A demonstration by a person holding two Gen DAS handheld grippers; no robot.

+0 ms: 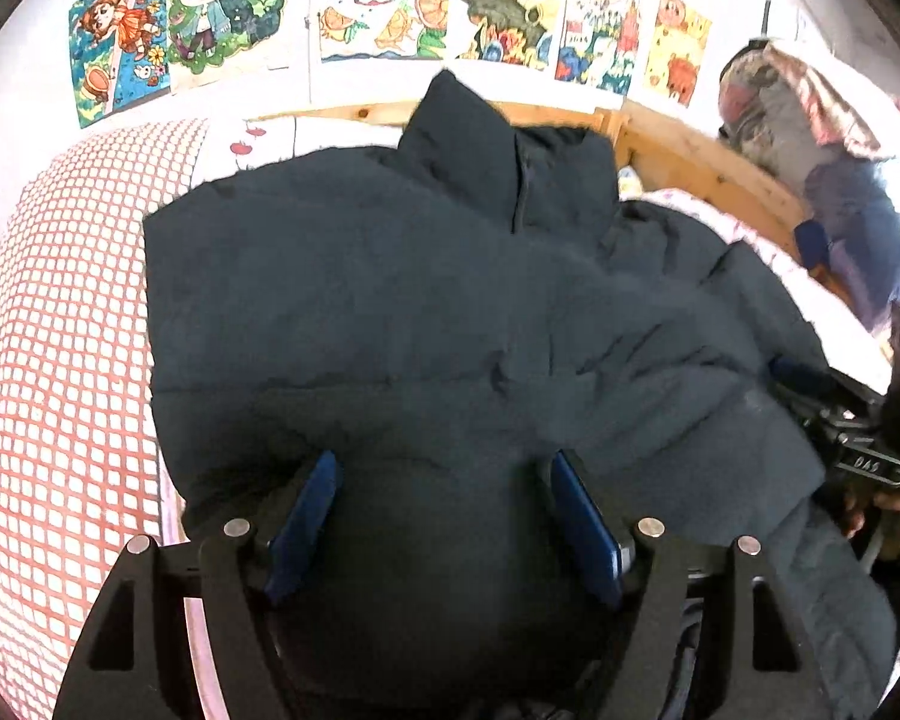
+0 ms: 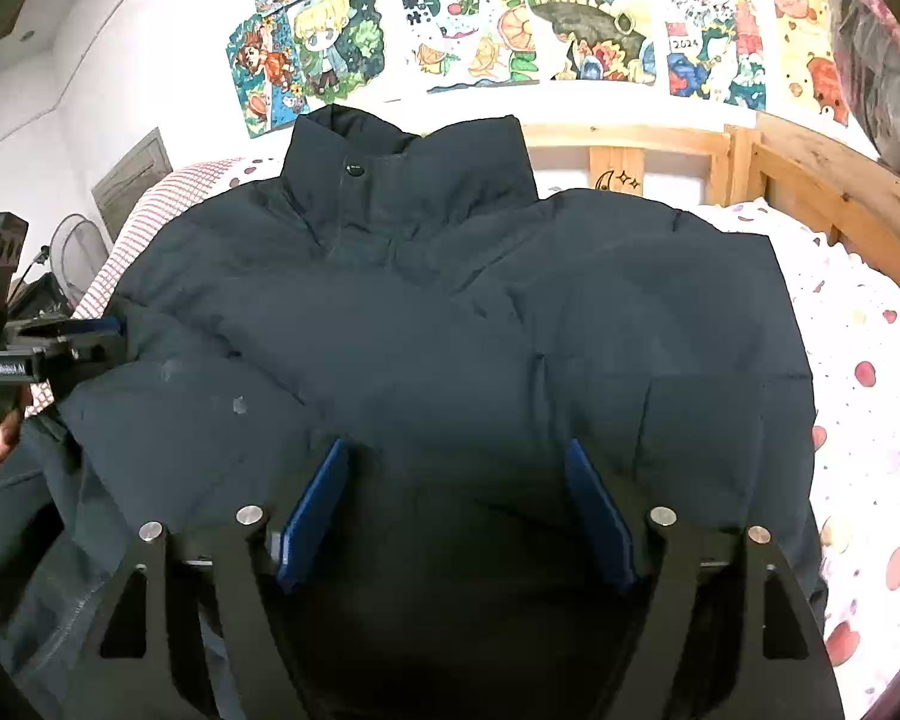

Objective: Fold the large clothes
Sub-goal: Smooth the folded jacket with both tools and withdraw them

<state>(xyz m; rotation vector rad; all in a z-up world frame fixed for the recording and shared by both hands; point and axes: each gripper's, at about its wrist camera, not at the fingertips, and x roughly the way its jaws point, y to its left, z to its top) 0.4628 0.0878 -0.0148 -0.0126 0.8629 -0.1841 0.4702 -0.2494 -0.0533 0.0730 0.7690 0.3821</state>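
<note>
Item: large dark navy padded jacket (image 2: 450,324), quilted, with stand-up collar (image 2: 408,162) bearing a dark snap button; laid front-up across a bed, collar toward the wooden headboard (image 2: 648,138), its sides folded in over the body. Underlay: white bedsheet with red and pink spots (image 2: 870,372) on the right; red-and-white checked pillow (image 1: 60,330) on the left. Left gripper (image 1: 444,468): black frame, blue pads (image 1: 588,528), fingers spread wide apart over the jacket's lower edge, nothing clamped between them. Right gripper (image 2: 456,456): same build, blue pads (image 2: 315,510) likewise parted, poised above the lower hem, gripping nothing. Each gripper appears at the margin of the other's view, beside the jacket's side, with a hand on its handle. Backdrop: white wall hung with colourful cartoon drawings (image 2: 510,36).
</note>
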